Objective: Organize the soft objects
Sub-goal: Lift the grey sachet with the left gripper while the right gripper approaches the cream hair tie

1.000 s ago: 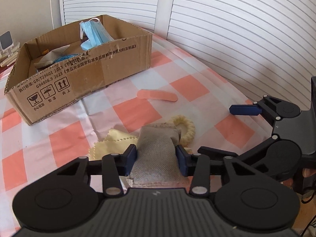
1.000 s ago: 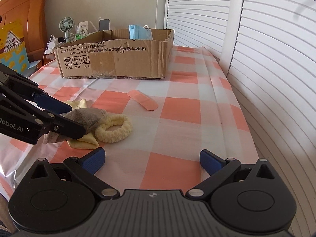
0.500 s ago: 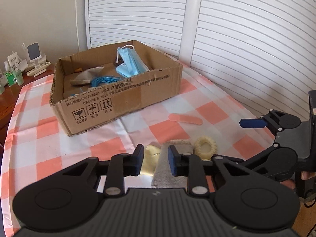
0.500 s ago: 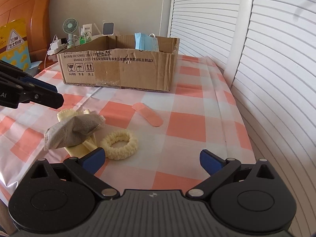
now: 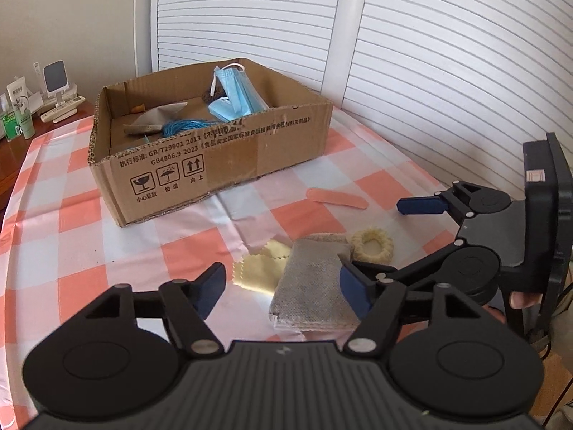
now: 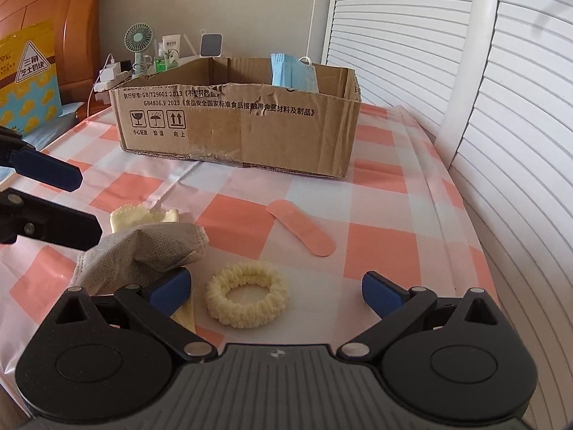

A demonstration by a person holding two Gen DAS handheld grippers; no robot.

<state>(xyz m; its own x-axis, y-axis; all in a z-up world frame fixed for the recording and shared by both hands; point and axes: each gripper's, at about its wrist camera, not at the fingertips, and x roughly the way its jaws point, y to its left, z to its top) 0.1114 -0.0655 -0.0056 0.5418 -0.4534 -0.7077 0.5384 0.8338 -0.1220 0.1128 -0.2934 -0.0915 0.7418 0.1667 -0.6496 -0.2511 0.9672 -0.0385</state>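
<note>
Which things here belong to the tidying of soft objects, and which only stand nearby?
For the job:
- grey fabric pouch
- cream fluffy hair scrunchie
- yellow zigzag-edged cloth
- pink adhesive plaster
- brown cardboard box

Only nearby:
- green desk fan
- white charger
- small green bottle

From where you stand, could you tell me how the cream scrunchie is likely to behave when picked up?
The cream scrunchie looks fluffy and ruffled, so probably light and squashy. Its open ring would likely sag floppily rather than hold shape. Lying flat on the checked tablecloth, it seems unlikely to roll.
</note>
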